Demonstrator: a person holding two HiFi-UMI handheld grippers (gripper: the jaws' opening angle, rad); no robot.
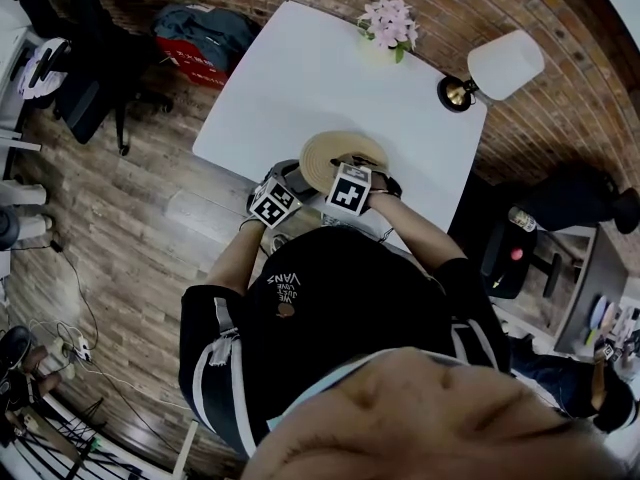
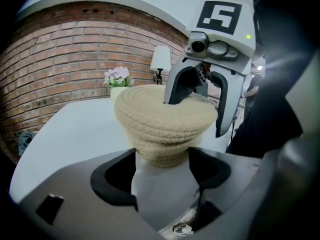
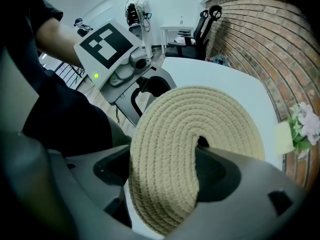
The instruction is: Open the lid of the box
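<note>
Woven rope lid [image 3: 200, 119] pinched at its edge in right tool [image 3: 162, 169]; left tool [image 2: 161, 168] clamped on box [image 2: 160, 148] beneath, at white desk [image 1: 300, 78] edge.

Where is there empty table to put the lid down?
The white table is bare across its middle and left side, short of the flowers and lamp. The near edge is crowded: box, lid, left gripper, right gripper.
</note>
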